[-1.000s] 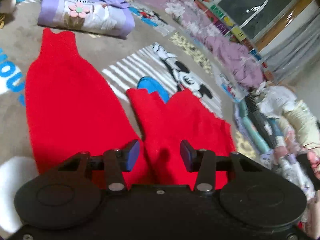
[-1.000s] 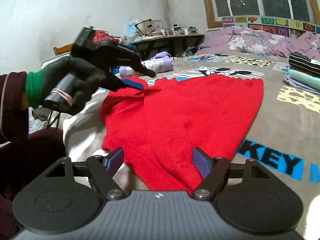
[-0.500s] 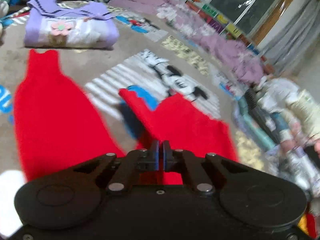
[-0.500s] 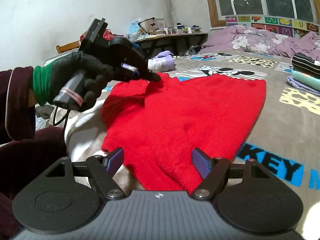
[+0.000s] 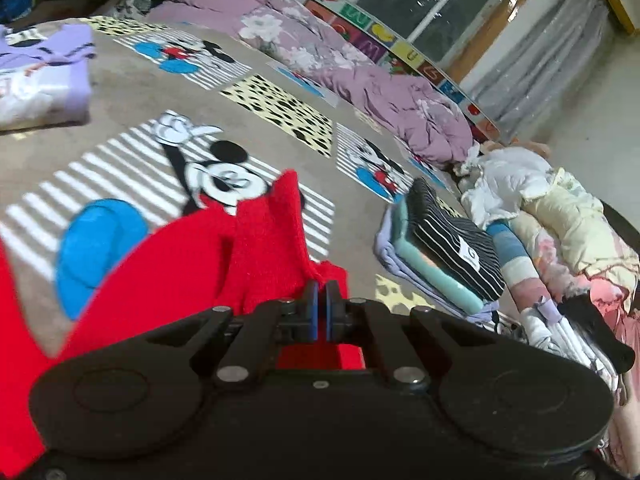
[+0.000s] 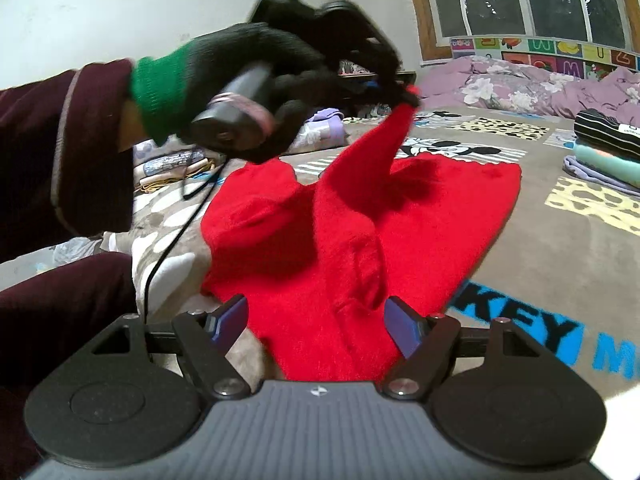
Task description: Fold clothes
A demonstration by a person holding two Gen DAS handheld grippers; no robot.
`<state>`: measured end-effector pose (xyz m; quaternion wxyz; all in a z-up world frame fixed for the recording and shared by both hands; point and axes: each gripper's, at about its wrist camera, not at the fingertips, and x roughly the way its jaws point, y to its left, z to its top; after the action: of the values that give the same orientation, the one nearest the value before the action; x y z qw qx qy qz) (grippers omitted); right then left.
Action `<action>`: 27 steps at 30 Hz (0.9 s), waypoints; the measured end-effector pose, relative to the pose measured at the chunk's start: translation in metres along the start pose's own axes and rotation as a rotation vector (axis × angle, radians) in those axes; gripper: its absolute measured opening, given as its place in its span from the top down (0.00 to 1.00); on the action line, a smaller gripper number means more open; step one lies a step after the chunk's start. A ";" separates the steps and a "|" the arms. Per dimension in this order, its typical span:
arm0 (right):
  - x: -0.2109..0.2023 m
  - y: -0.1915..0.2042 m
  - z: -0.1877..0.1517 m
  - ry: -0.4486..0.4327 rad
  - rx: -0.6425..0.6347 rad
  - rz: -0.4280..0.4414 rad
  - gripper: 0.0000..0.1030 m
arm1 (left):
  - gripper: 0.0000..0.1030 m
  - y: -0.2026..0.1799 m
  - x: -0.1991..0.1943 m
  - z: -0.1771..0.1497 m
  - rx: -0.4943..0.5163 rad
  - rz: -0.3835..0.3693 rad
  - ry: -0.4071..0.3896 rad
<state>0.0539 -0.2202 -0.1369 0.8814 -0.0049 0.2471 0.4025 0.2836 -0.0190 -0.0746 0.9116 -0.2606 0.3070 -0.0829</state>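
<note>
Red sweater (image 6: 360,232) sleeve now lifted by left claw (image 5: 319,312).

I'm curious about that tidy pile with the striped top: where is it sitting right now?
The folded stack lies on the cartoon blanket, right of the red sweater in the left wrist view, beside the heap of pale clothes.

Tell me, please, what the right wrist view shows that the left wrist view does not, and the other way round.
Only the right wrist view shows the gloved hand that carries the left gripper, the sweater's lifted part hanging from it, and the open right gripper. Only the left wrist view shows the closed blue pads from near and the pile of pale clothes. Both show the red sweater, the cartoon blanket and the folded stack.
</note>
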 end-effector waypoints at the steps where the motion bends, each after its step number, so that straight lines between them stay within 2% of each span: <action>1: -0.001 -0.001 -0.001 -0.001 0.000 0.003 0.28 | 0.99 -0.005 0.005 -0.001 0.008 0.000 0.004; 11: -0.004 -0.009 -0.007 0.002 0.039 0.027 0.28 | 0.99 -0.032 0.055 -0.016 0.098 0.041 0.026; 14: -0.004 -0.011 -0.008 0.000 0.054 0.036 0.28 | 0.99 -0.039 0.072 -0.024 0.188 0.045 0.045; 19: -0.003 -0.014 -0.009 -0.002 0.075 0.049 0.28 | 0.99 -0.052 0.093 -0.036 0.371 0.094 0.072; 23: -0.004 -0.016 -0.008 -0.009 0.087 0.046 0.27 | 0.99 -0.052 0.102 -0.042 0.452 0.092 0.114; 25: -0.005 -0.019 -0.008 -0.013 0.098 0.045 0.28 | 0.95 -0.048 0.096 -0.039 0.430 0.056 0.126; 27: -0.006 -0.021 -0.007 -0.017 0.108 0.045 0.28 | 0.78 -0.042 0.081 -0.033 0.400 0.045 0.093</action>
<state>0.0623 -0.2398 -0.1446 0.8732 0.0517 0.2612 0.4082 0.3280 -0.0941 -0.1166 0.9316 -0.0634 0.3319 -0.1335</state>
